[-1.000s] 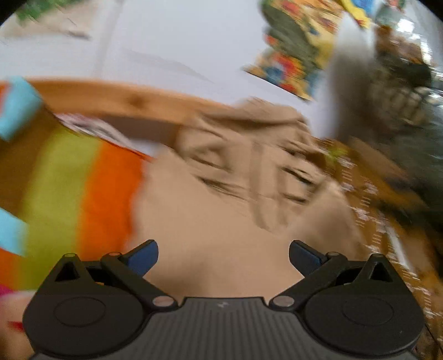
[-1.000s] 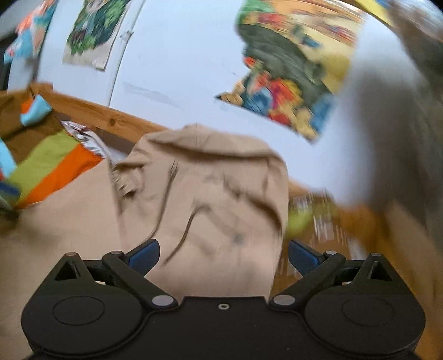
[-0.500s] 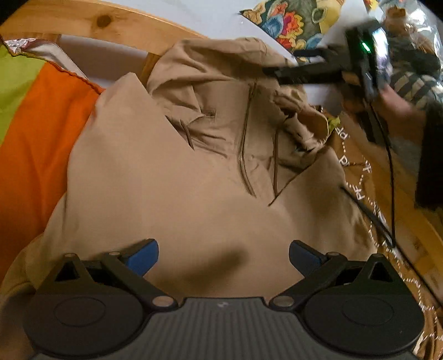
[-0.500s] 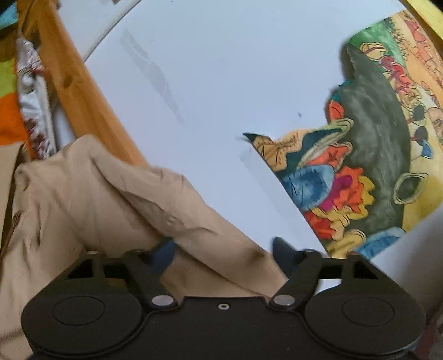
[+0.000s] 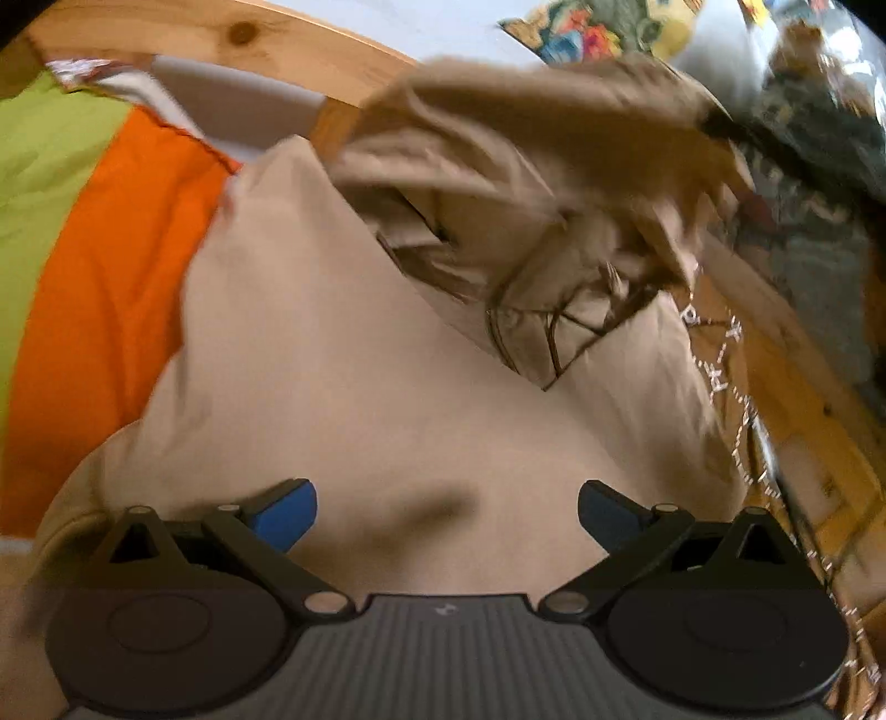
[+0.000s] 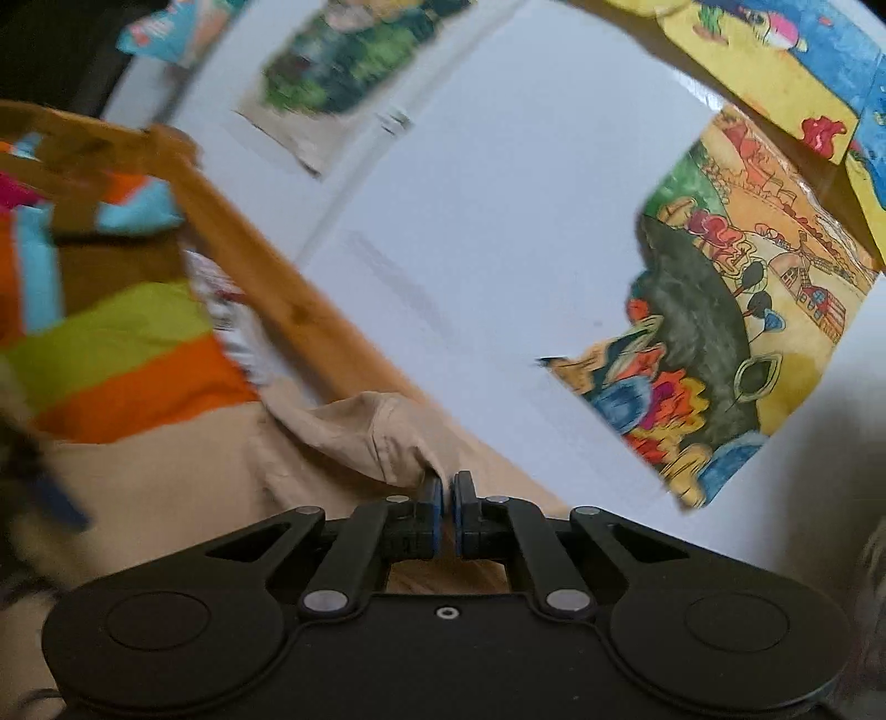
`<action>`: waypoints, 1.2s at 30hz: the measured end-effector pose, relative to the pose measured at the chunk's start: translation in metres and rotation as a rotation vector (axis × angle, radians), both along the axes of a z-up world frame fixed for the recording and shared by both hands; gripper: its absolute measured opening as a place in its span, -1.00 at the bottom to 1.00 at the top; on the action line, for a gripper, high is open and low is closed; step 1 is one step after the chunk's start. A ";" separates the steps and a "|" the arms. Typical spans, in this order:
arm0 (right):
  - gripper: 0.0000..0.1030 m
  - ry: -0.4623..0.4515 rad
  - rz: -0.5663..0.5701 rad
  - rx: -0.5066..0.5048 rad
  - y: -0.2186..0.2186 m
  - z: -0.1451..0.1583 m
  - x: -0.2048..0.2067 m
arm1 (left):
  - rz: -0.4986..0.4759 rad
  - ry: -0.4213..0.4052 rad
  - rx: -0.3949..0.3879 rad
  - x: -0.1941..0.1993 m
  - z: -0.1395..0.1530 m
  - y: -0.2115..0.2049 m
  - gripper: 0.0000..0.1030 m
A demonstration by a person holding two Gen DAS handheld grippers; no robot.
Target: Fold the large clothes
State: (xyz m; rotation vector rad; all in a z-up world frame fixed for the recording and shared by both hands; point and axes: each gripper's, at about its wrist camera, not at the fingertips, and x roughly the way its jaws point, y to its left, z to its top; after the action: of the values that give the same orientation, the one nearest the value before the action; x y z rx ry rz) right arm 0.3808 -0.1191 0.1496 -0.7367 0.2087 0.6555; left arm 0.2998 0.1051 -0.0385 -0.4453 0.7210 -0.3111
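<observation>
At the far left of the left wrist view, an orange and green striped blanket [image 5: 99, 266] is seen, bounded behind by a wooden bed rail [image 5: 266, 41]. Spread over it toward the middle lies the tan jacket [image 5: 343, 354], its broad smooth panel reaching down to the left gripper [image 5: 447, 512], whose blue-padded fingers are held wide apart above the cloth with nothing between them. Further right, the jacket's upper part is seen lifted and bunched, blurred by motion, with zip lines showing beneath the raised fold. At the right edge a dark patterned cloth [image 5: 814, 266] is glimpsed.

In the right wrist view, the same tan jacket [image 6: 354, 437] is seen low at left, and a pinch of its edge is clamped between the closed fingers of the right gripper [image 6: 447, 493]. A white wall with colourful paintings [image 6: 736, 310] fills the right side.

The garment is judged soft, limp and moderately heavy for cloth; it is likely to sag and drag once lifted. A firmer hold is probably offered by seams, the hem or the collar edge, and the free edge opposite the held corner would best be taken by the open gripper.
</observation>
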 end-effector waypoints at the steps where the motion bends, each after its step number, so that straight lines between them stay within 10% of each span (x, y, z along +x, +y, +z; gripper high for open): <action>1: -0.94 0.016 0.006 0.019 -0.007 -0.005 -0.016 | 0.005 0.000 -0.013 -0.004 0.002 0.004 0.99; 11: -0.67 0.288 -0.065 -0.071 -0.049 -0.145 -0.114 | 0.097 -0.038 -0.043 -0.046 0.025 0.045 0.99; 18: 0.03 0.459 -0.165 0.195 -0.118 -0.112 -0.105 | 0.145 -0.030 -0.046 -0.034 0.027 0.053 0.88; 24: 0.03 0.477 -0.438 0.464 -0.166 -0.082 -0.024 | 0.218 -0.003 -0.050 0.003 0.024 0.048 0.25; 29: -0.23 0.578 -0.556 0.636 -0.181 -0.100 0.041 | 0.177 0.007 -0.038 0.031 0.023 0.040 0.09; 33: -0.85 0.563 -0.550 0.586 -0.168 -0.106 0.057 | 0.160 0.040 -0.039 0.045 0.019 0.035 -1.00; 36: -0.87 0.538 -0.531 0.553 -0.167 -0.108 0.055 | 0.196 -0.004 -0.006 0.039 0.023 0.036 -1.00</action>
State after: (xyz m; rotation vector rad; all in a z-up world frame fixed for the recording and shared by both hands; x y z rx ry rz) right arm 0.4357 -0.2865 0.0416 0.0524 0.6615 0.3570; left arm 0.3385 0.1411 -0.0153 -0.5171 0.6672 -0.1296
